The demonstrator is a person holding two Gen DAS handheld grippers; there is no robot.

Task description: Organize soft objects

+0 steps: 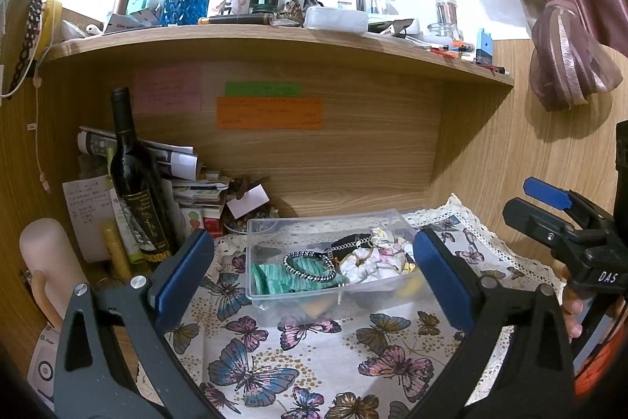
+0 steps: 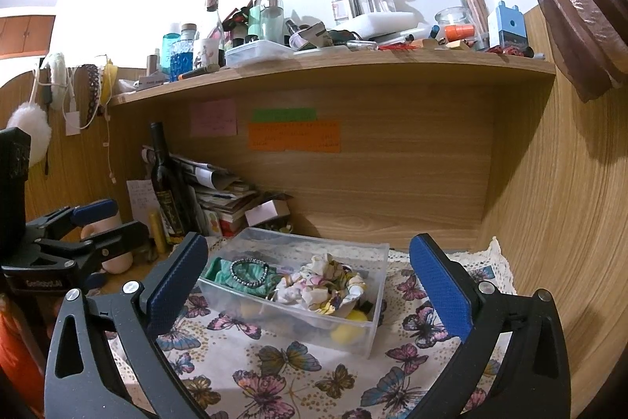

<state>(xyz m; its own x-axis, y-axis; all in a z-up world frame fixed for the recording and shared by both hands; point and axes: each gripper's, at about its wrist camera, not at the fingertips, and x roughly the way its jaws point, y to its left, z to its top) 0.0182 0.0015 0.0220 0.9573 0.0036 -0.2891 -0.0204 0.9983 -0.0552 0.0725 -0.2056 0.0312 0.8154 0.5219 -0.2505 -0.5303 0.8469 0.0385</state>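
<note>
A clear plastic box (image 1: pixel 392 216) (image 2: pixel 298 326) sits on a butterfly-print cloth (image 1: pixel 314 372) (image 2: pixel 282 372). Inside lie a green fabric band (image 1: pixel 282 279) (image 2: pixel 231 271), a beaded black-and-white scrunchie (image 1: pixel 310 268) (image 2: pixel 249 271), a white floral scrunchie (image 1: pixel 376 260) (image 2: pixel 318 285) and something yellow (image 2: pixel 345 334) at the bottom. My left gripper (image 1: pixel 314 285) is open and empty, just in front of the box. My right gripper (image 2: pixel 310 289) is open and empty, also in front of it. Each gripper also shows at the edge of the other's view, the right (image 1: pixel 549 211) and the left (image 2: pixel 106 222).
A dark wine bottle (image 1: pixel 133 179) (image 2: pixel 167 183), stacked papers (image 1: pixel 184 179) and a pale pink bottle (image 1: pixel 51 262) stand left of the box. A wooden shelf (image 1: pixel 274 42) (image 2: pixel 333 65) above holds several bottles and jars. A wooden wall (image 2: pixel 557 222) is to the right, with a curtain (image 1: pixel 569 26).
</note>
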